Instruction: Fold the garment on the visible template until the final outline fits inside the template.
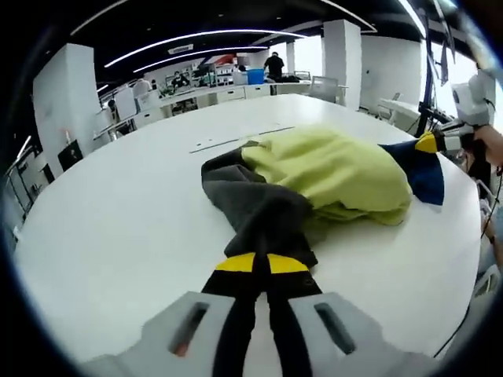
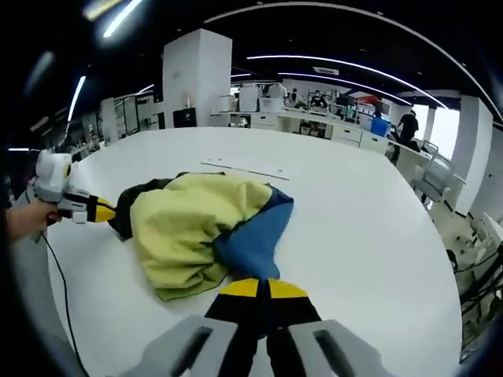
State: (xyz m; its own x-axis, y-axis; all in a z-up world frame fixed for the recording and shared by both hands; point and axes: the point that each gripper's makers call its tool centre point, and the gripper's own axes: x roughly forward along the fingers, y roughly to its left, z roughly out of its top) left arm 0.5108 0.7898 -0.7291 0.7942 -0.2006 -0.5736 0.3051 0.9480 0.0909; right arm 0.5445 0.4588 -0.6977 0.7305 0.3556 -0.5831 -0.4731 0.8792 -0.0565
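I'm seeing the crumpled yellow, dark grey and blue fabric garment (image 1: 314,177) lying bunched on the white round table (image 1: 118,228). My left gripper (image 1: 262,263) is clamping its yellow-tipped jaws together on the grey part at the near end, fabric draping over the tips. My right gripper (image 2: 262,287) is pinching the blue part (image 2: 251,236) the same way, jaws closed on cloth. In the right gripper view the left gripper is entering from the left edge, hand (image 2: 27,220) partly cut off. A thin pale outline strip (image 2: 245,169) is lying on the table beyond the garment, faint; I can't make out the full template. Desks and people far behind are blurring out.
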